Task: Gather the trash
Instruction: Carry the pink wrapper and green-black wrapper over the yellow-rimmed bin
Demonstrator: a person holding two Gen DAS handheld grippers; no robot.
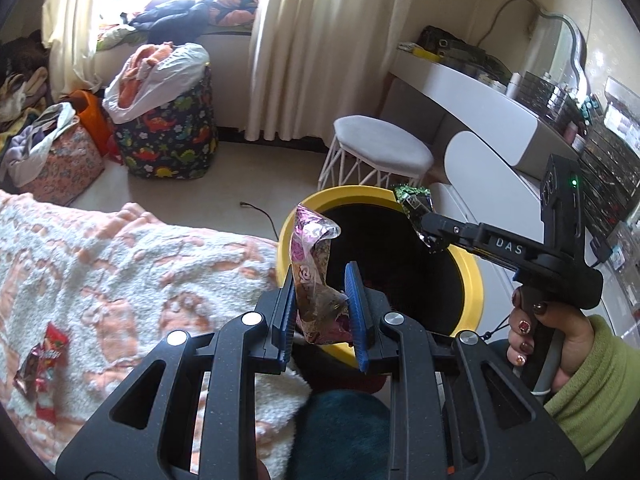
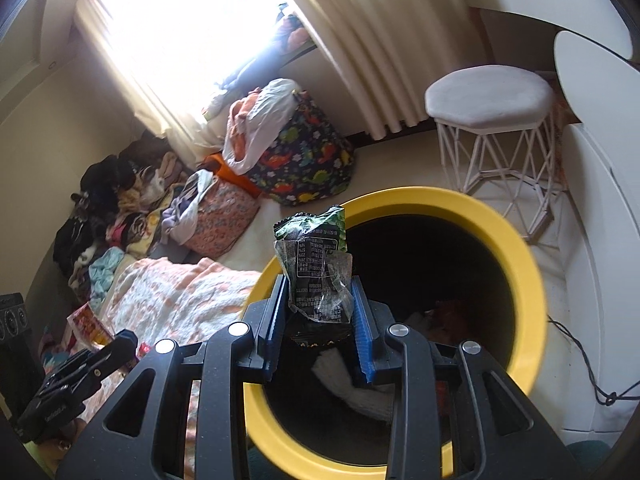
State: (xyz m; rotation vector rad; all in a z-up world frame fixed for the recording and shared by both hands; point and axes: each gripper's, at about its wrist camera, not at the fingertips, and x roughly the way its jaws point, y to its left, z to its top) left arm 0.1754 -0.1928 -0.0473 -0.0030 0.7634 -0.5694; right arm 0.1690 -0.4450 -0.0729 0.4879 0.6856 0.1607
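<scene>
A yellow-rimmed trash bin (image 1: 470, 276) with a dark inside stands beside the bed; it also shows in the right wrist view (image 2: 528, 260). My left gripper (image 1: 322, 280) is shut on a pink crumpled wrapper (image 1: 310, 264) and holds it over the bin's near rim. My right gripper (image 2: 320, 292) is shut on a green and black snack wrapper (image 2: 316, 264) over the bin's mouth; it shows in the left wrist view (image 1: 424, 220) at the bin's far side. A red snack wrapper (image 1: 42, 364) lies on the blanket.
A fluffy pink and white blanket (image 1: 120, 272) covers the bed at left. A white stool (image 1: 380, 152) and a white dressing table (image 1: 480, 108) stand behind the bin. Bags of clothes (image 1: 168, 120) sit by the window. A cable (image 2: 588, 372) lies on the floor.
</scene>
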